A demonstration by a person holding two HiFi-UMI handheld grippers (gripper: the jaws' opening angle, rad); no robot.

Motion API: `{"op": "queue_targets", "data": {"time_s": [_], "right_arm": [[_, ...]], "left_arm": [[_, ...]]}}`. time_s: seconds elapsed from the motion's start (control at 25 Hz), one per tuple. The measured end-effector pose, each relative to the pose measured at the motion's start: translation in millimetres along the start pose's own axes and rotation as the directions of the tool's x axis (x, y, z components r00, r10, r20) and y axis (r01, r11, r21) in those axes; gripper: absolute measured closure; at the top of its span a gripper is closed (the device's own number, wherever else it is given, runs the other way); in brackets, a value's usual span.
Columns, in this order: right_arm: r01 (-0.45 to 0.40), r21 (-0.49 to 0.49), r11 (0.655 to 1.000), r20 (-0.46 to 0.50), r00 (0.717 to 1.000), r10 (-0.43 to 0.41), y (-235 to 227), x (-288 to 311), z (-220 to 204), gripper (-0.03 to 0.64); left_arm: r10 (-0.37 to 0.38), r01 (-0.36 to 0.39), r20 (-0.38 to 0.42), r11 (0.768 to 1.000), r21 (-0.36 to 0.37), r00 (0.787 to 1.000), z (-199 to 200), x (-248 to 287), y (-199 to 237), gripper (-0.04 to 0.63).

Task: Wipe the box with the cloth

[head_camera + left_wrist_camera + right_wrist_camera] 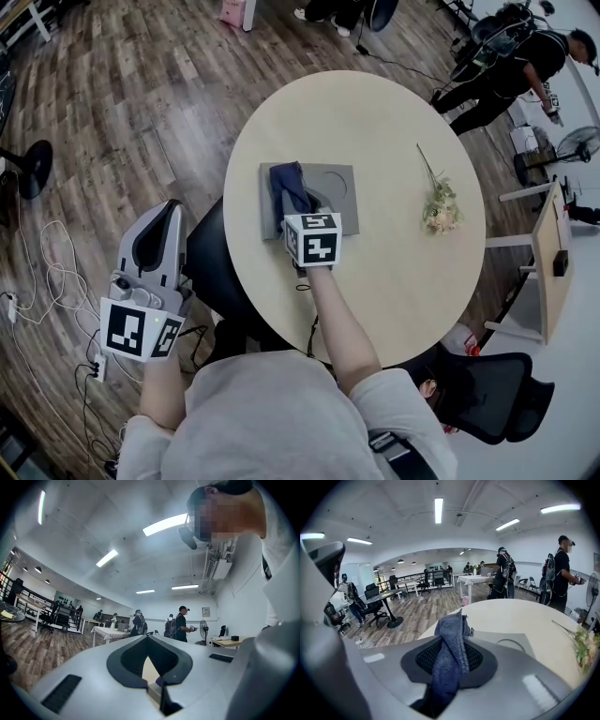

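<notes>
Wood-plank flooring [141, 94] is stretching all around a round pale table [394, 281], and a flat grey box [330, 187] is lying near the middle of that tabletop. From the head view, the right gripper [302, 214] is reaching over the near edge of the box, and a dark blue cloth [289, 186] is lying across the box's left part, ahead of the marker cube. That view is not showing the jaws themselves; the right gripper view is doing that, with the right gripper [452, 643] pinching the cloth [451, 656] between closed jaws. The fabric is rising in a twisted fold above the pads, with the box [508, 643] just beyond it. A dried flower sprig [439, 208] is lying well apart from the box on the table's right side, and in the right gripper view it is only peeking in at the edge [585, 648]. The left gripper [167, 217] is hovering off the table, out over the floor beside the person's left side. The left gripper view is showing the left gripper [148, 639] with its jaw tips meeting and nothing held. Only a sliver of tabletop is showing through the hollow of the pads. That view is also taking in the ceiling strip lights [165, 524] and a group of people [180, 621] standing across the room, while the head view is catching a black office chair [492, 394] beside the table and loose cables [42, 272] trailing over the floor.
</notes>
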State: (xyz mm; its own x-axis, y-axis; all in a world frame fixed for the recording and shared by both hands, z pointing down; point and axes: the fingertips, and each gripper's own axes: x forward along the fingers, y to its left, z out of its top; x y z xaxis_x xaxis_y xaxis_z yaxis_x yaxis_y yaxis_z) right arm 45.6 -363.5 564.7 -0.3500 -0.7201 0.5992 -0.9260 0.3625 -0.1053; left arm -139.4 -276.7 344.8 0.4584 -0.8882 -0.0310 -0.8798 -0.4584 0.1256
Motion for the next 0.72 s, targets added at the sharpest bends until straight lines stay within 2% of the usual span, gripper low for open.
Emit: {"op": "queue_targets", "data": {"time_s": [0.12,0.28,0.36,0.48,0.72], "right_arm": [[-0.040,-0.013,0.999,-0.044,0.998,0.039,30,9,-17,0.535],[-0.024,-0.082,0.996,-0.100,0.995,0.015,44,21,-39,0.534],[-0.025,-0.105,0.994,-0.095,0.995,0.015,44,23,-37,0.534],[-0.023,-0.080,0.997,-0.103,0.995,0.015,39,22,-40,0.534],[0.036,-0.064,0.997,-0.093,0.995,-0.042,9,13,-46,0.534]], "left_arm": [[0.011,-0.011,0.001,1.000,-0.002,1.000,1,-5,4,0.589],[0.022,-0.022,0.000,1.000,-0.004,1.000,2,-10,10,0.589],[0.025,-0.025,0.003,1.000,-0.003,1.000,4,-11,11,0.589],[0.024,-0.024,0.004,1.000,-0.003,1.000,4,-12,11,0.589],[0.012,-0.012,0.002,1.000,-0.004,1.000,3,-9,6,0.589]]}}
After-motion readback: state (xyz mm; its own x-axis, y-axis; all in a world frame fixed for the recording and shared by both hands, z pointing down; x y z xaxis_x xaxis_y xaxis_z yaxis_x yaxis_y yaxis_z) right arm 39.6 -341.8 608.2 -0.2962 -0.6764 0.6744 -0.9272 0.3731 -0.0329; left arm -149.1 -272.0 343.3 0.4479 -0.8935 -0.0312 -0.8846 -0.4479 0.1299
